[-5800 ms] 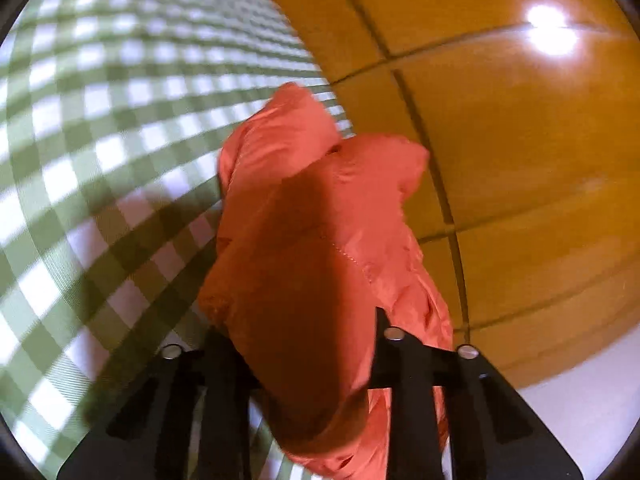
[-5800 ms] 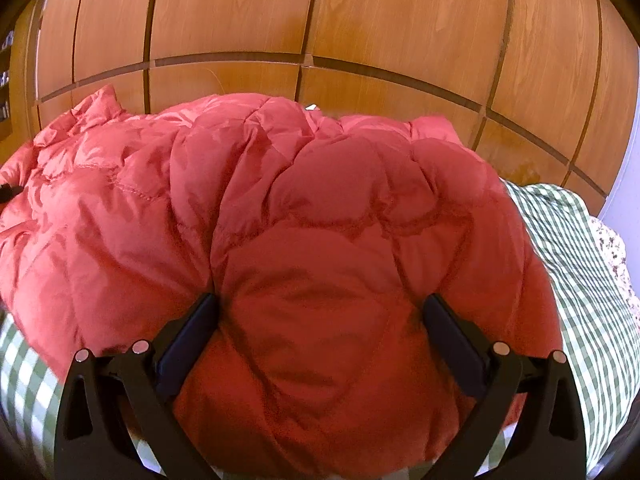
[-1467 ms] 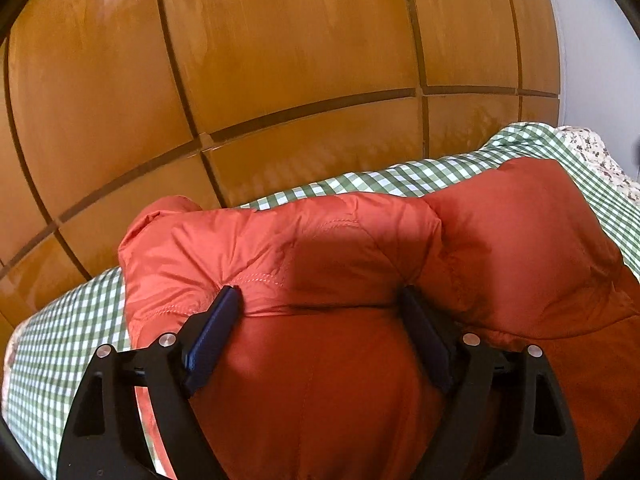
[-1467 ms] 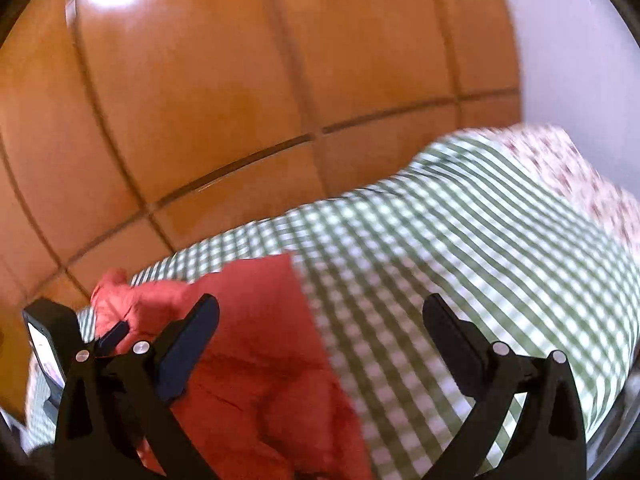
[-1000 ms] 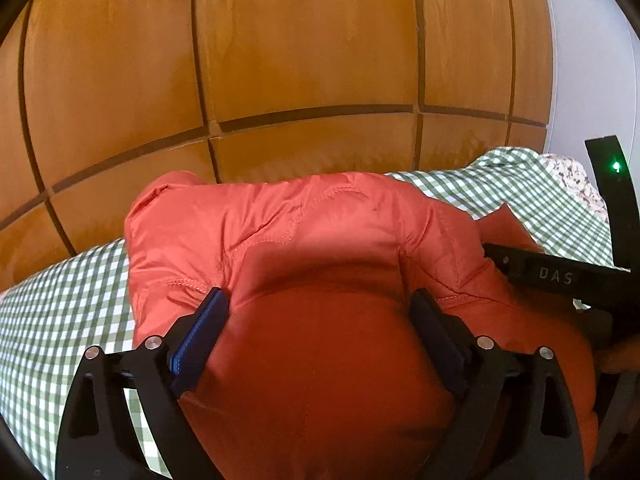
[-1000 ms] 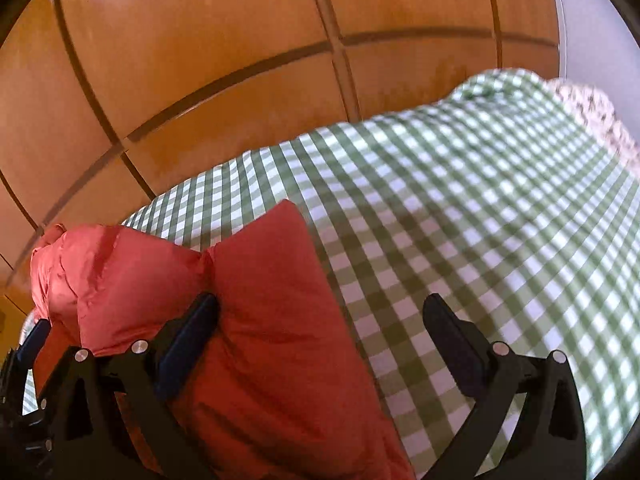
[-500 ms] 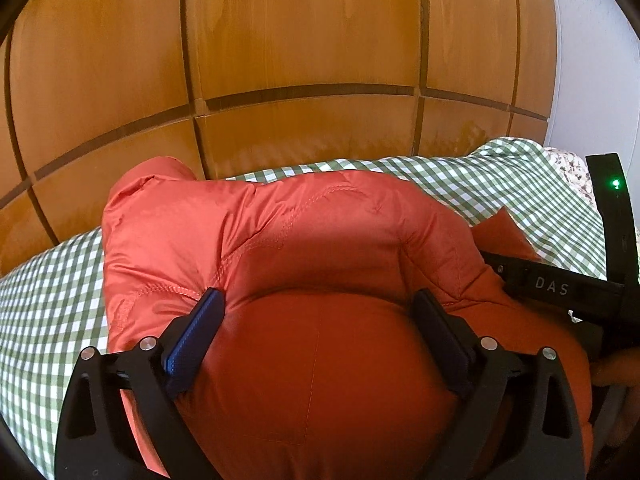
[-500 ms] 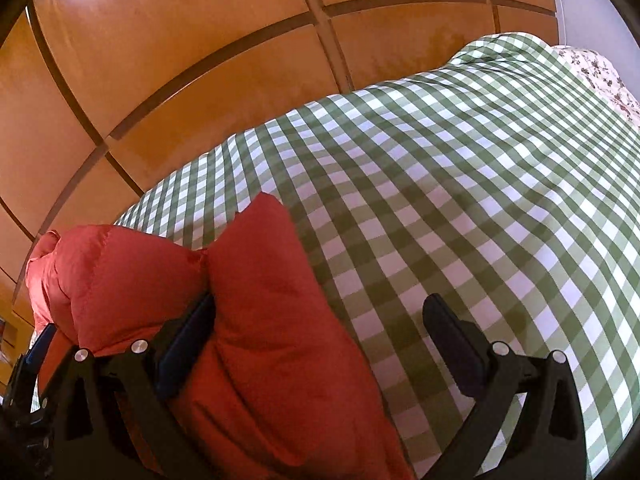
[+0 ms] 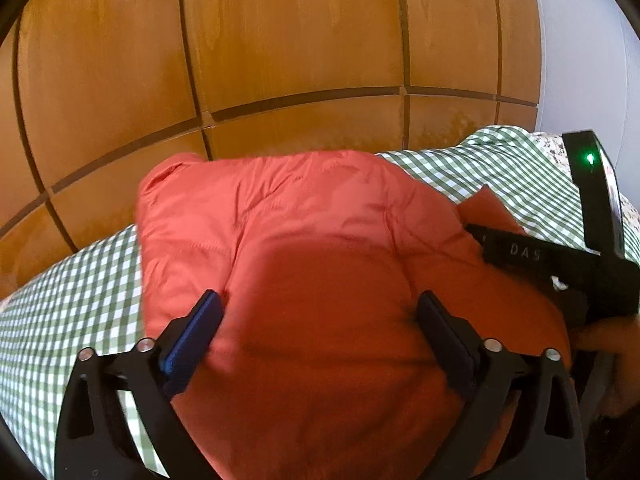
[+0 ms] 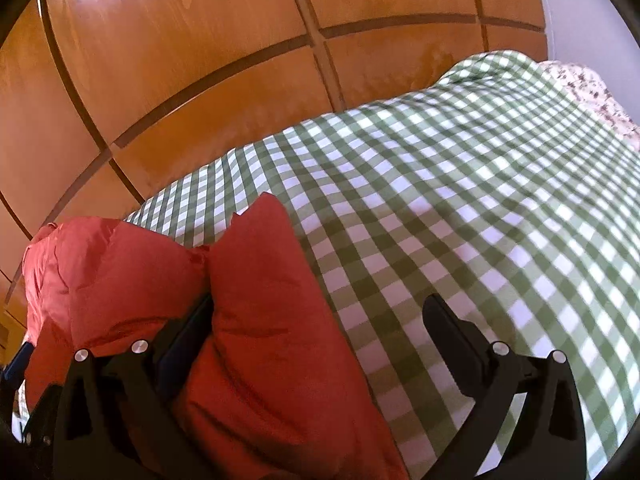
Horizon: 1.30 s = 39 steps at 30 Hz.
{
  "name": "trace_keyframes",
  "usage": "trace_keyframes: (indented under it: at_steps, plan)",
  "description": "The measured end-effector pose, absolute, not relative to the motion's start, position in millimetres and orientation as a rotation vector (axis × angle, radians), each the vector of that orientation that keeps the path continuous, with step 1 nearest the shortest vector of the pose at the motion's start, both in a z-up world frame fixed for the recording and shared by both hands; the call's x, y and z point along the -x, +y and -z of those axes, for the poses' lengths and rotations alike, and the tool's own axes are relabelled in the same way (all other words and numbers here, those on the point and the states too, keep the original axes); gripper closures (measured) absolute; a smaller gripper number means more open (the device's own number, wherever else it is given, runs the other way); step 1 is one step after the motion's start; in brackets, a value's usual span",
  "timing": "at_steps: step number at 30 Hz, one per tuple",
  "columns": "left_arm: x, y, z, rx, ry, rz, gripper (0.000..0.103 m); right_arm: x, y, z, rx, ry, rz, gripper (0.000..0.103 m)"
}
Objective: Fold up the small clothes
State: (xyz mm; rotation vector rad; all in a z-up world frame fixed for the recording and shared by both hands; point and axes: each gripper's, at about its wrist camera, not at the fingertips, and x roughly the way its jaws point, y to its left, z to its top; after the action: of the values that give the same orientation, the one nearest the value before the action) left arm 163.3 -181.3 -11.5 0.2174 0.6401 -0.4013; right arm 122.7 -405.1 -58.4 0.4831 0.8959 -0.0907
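A puffy red-orange quilted jacket [image 9: 312, 248] lies bunched on a green-and-white checked bed cover [image 9: 72, 292]. My left gripper [image 9: 320, 320] is open, its fingers wide apart over the jacket's near bulge, which swells up between them. My right gripper [image 10: 320, 320] is open at the jacket's right edge [image 10: 256, 288]; its left finger is pressed into a crease of the fabric and its right finger is over bare cover. The right gripper's black body [image 9: 560, 256] shows at the right of the left wrist view.
Orange wooden panelled doors [image 9: 280, 40] stand right behind the bed. A white wall [image 9: 592, 40] is at the far right. Flowered bedding [image 10: 588, 84] lies at the far right end of the checked cover [image 10: 480, 184].
Earlier both grippers held the jacket; both have since let go. Over the last second the left gripper stayed open over the jacket, and the right one settled at its right edge.
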Motion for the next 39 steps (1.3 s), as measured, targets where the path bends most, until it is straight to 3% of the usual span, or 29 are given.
trace_keyframes:
  at_steps: [9, 13, 20, 30, 39]
  plan:
    - [-143.6, -159.1, 6.4, -0.105, 0.713, 0.367, 0.004, -60.7, -394.0, 0.1, -0.420, 0.808, 0.014, 0.002]
    - [-141.0, -162.9, 11.0, -0.120, 0.716, 0.358, 0.004, -60.1, -377.3, 14.2, -0.257, 0.856, 0.035, 0.002]
    - [-145.3, -173.6, 25.3, -0.204, 0.712, 0.359, 0.004, -61.9, -390.3, 56.0, -0.442, 0.876, 0.005, 0.002]
    - [-141.7, -162.4, 20.1, -0.159, 0.731, 0.367, 0.004, -59.5, -394.9, 45.3, -0.475, 0.918, -0.013, 0.002]
    - [-132.7, -142.1, 11.8, -0.061, 0.781, 0.391, 0.004, -64.5, -394.0, 19.9, -0.321, 0.956, -0.059, 0.002]
